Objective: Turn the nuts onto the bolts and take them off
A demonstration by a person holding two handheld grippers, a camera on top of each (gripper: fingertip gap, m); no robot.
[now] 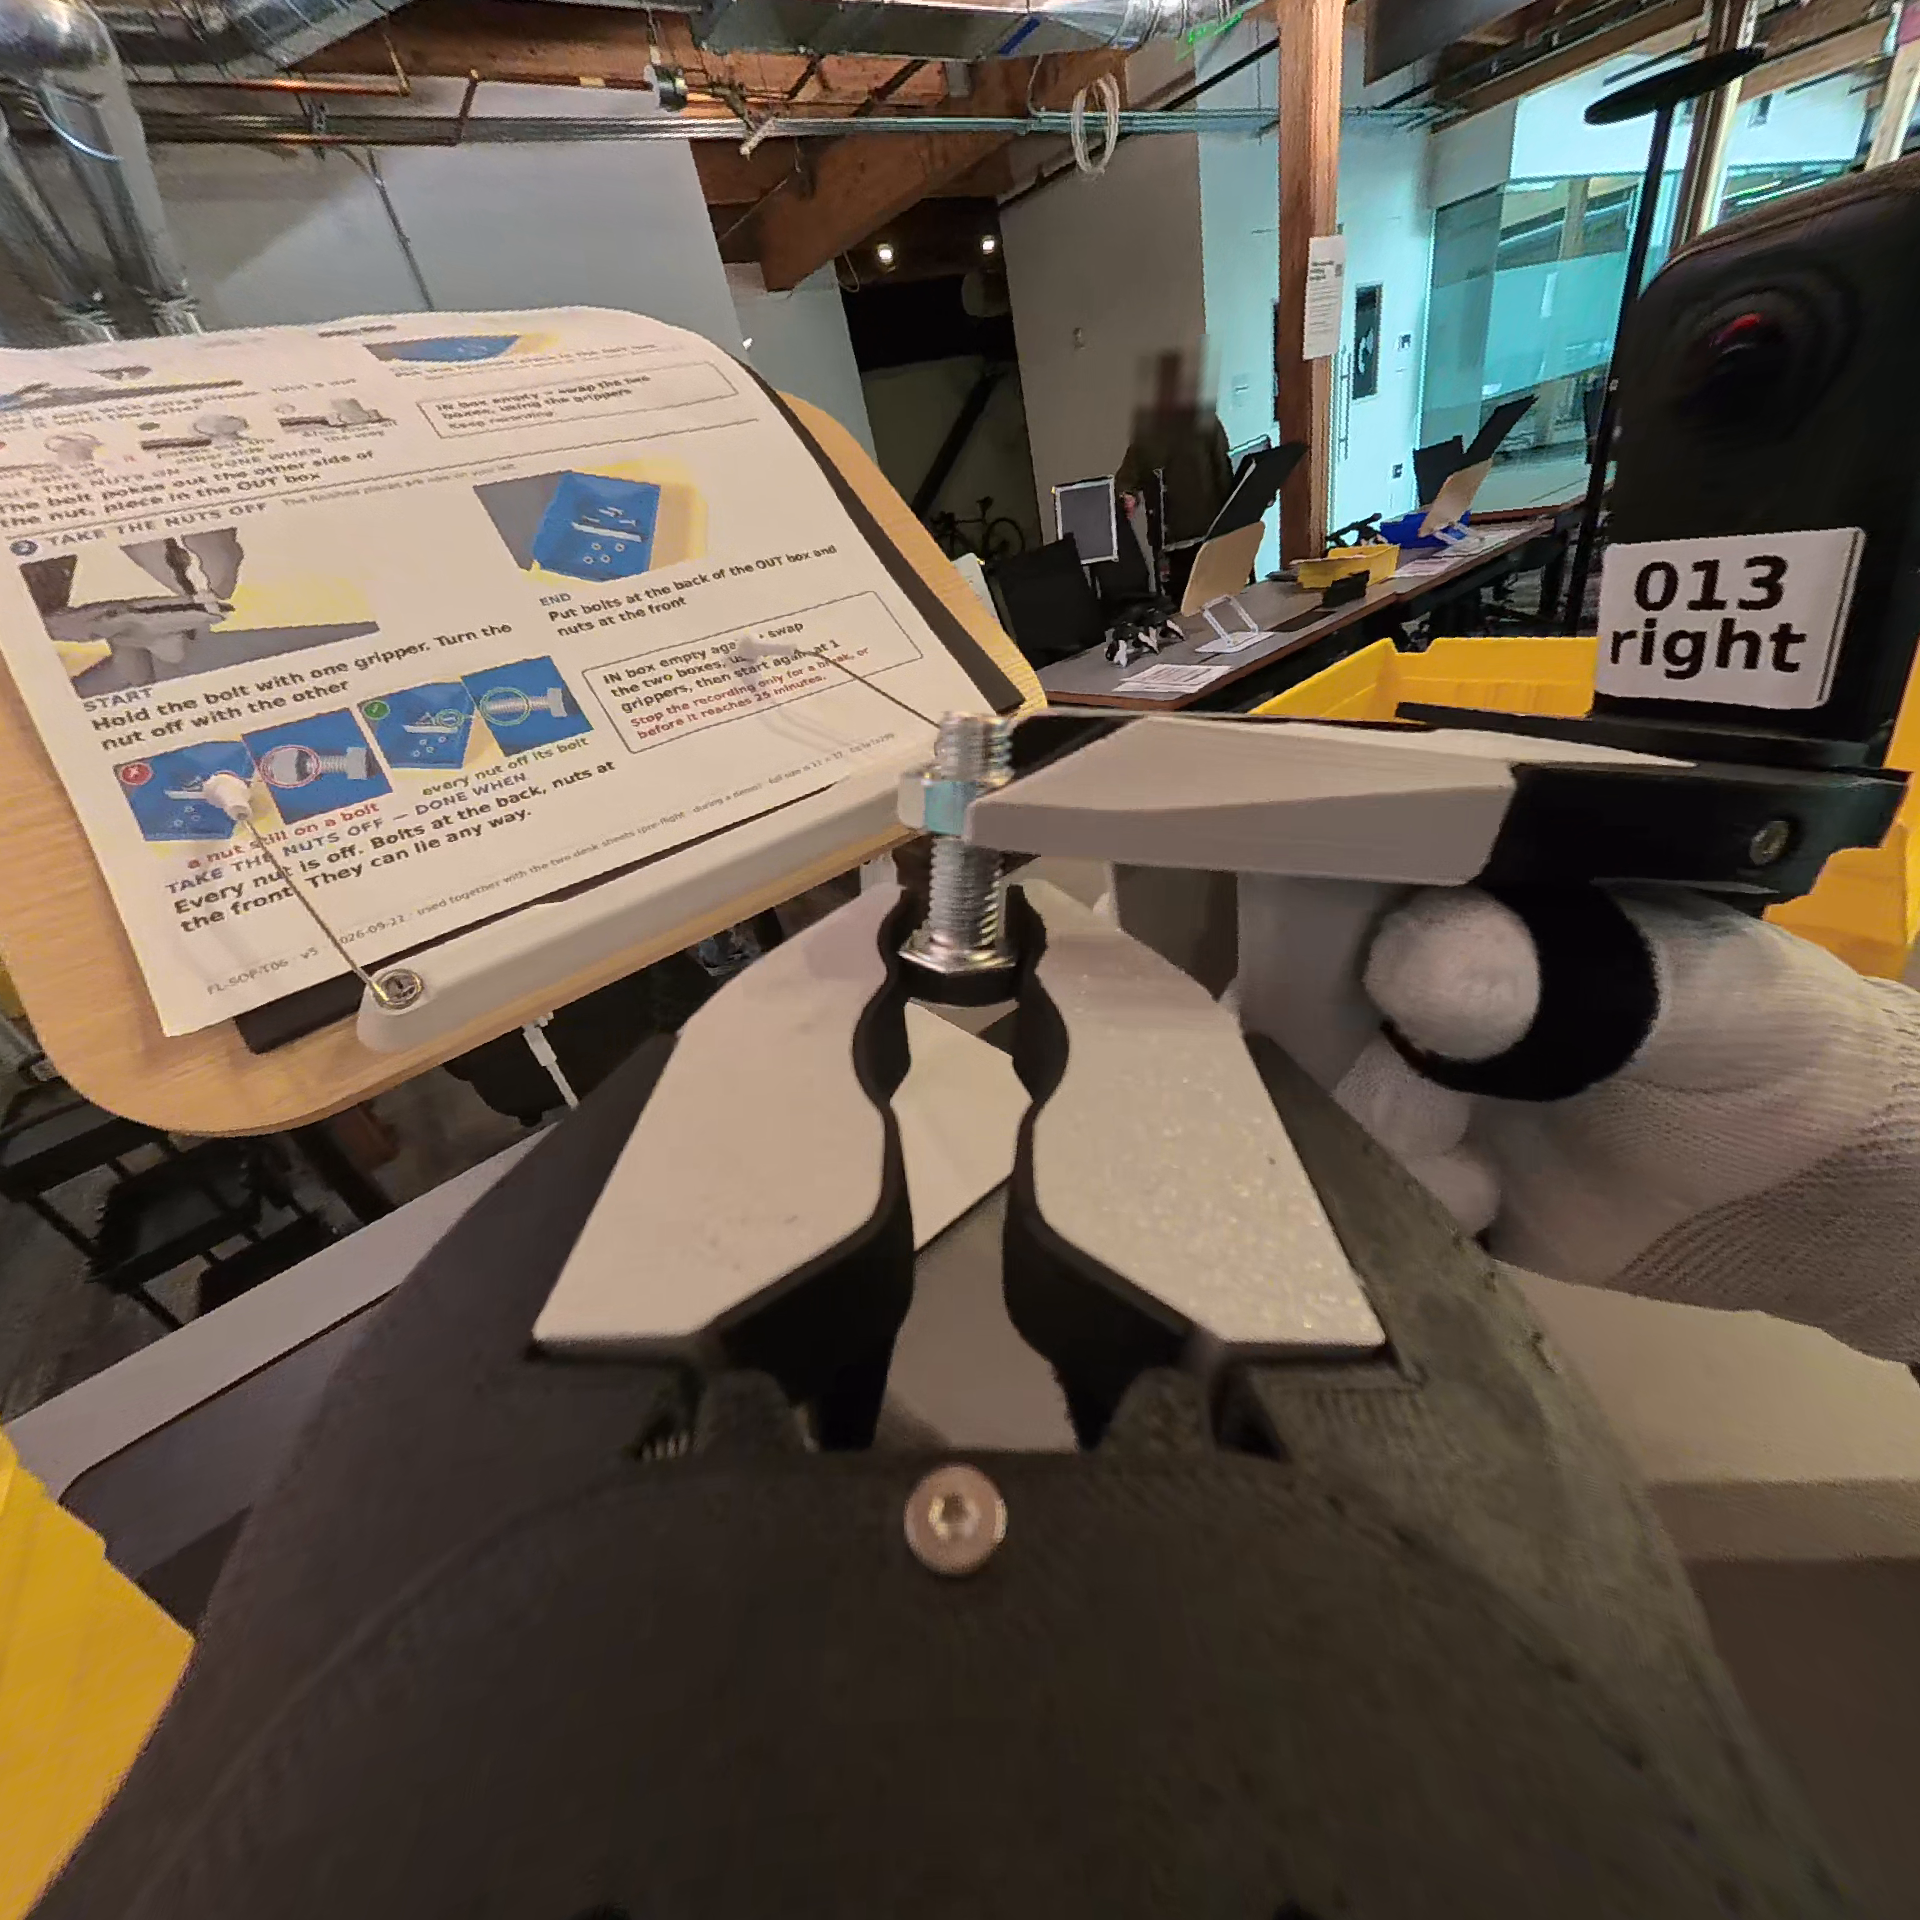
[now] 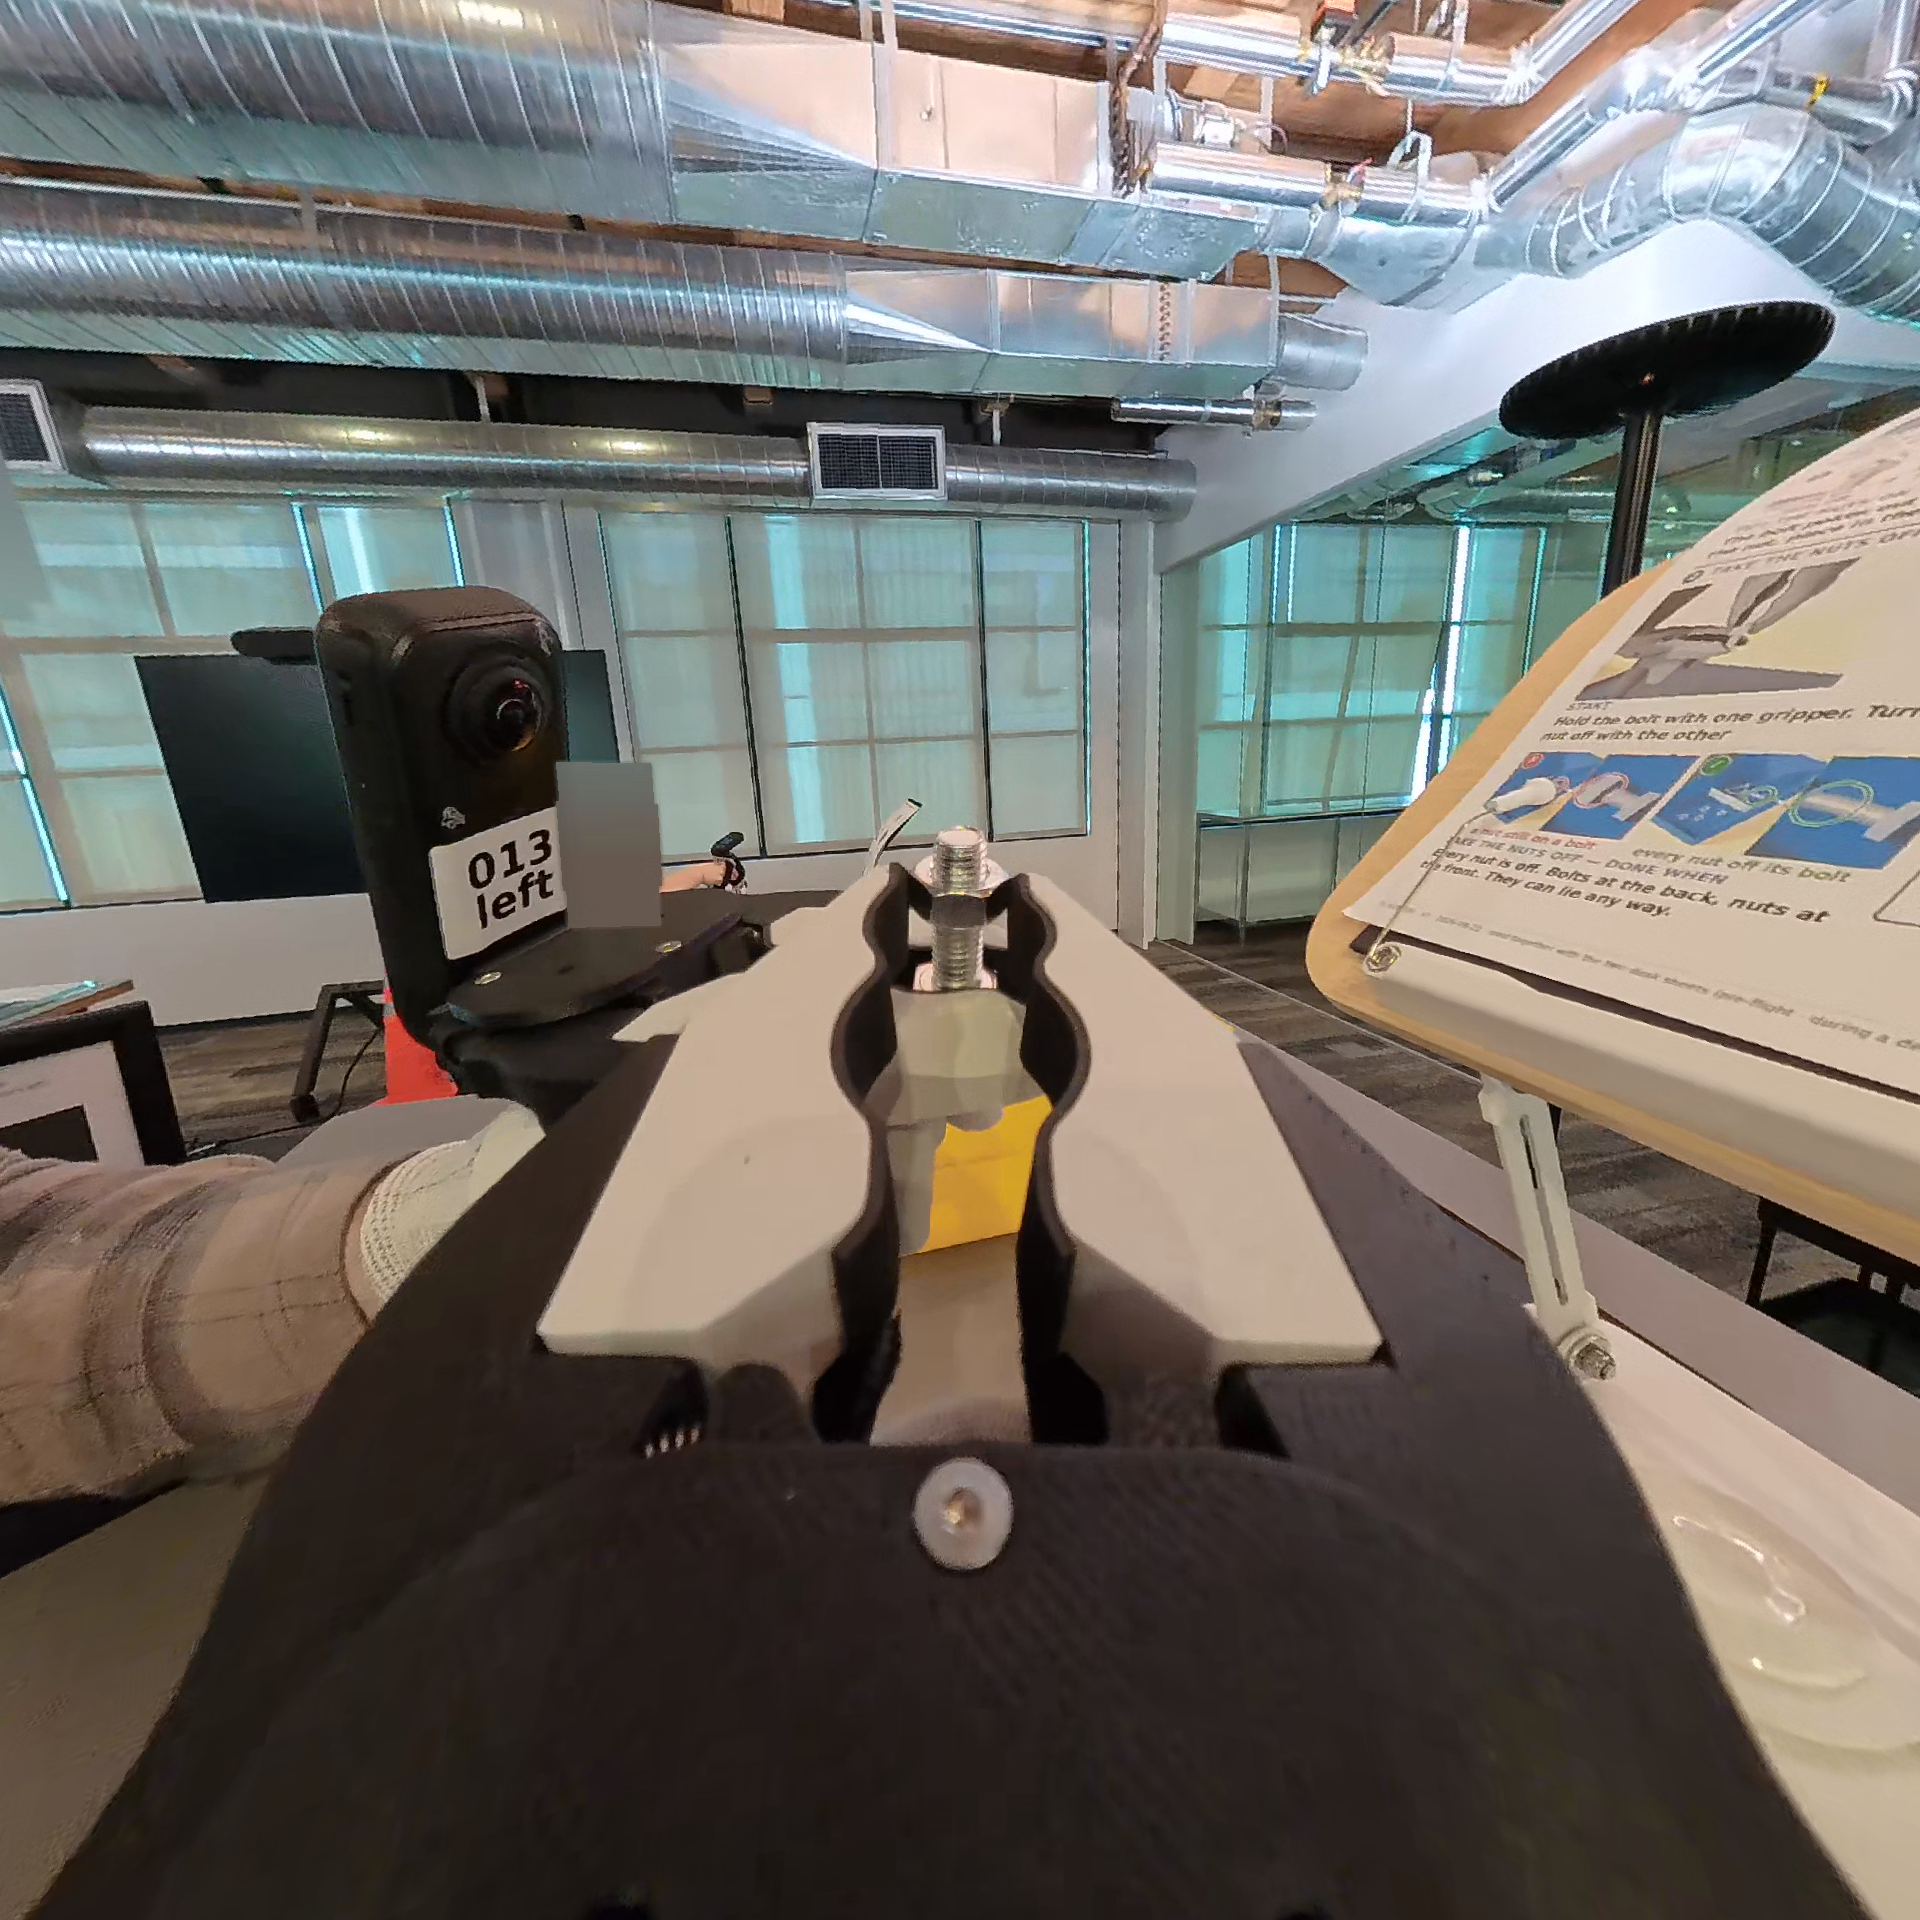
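A silver bolt (image 1: pixel 964 883) stands upright, threads up. My left gripper (image 1: pixel 958 971) is shut on its hex head at the fingertips. A silver nut (image 1: pixel 933 805) sits on the threads near the bolt's top. My right gripper (image 1: pixel 977 812) reaches in level from the right, and its fingers clamp the nut from both sides. In the right wrist view my right gripper (image 2: pixel 961 885) is shut on the nut (image 2: pixel 961 881), with the bolt's end (image 2: pixel 958 844) sticking out above and the shaft (image 2: pixel 954 951) below. The left gripper's white fingers (image 2: pixel 951 1039) show under it.
An instruction sheet on a tilted wooden stand (image 1: pixel 416 675) is just behind and left of the bolt; it also shows in the right wrist view (image 2: pixel 1662 831). Yellow bins (image 1: pixel 1455 675) lie beyond, and one (image 2: pixel 982 1174) lies below. A white-gloved hand (image 1: pixel 1662 1091) holds the right gripper. The tips of both grippers are at nearly the same place.
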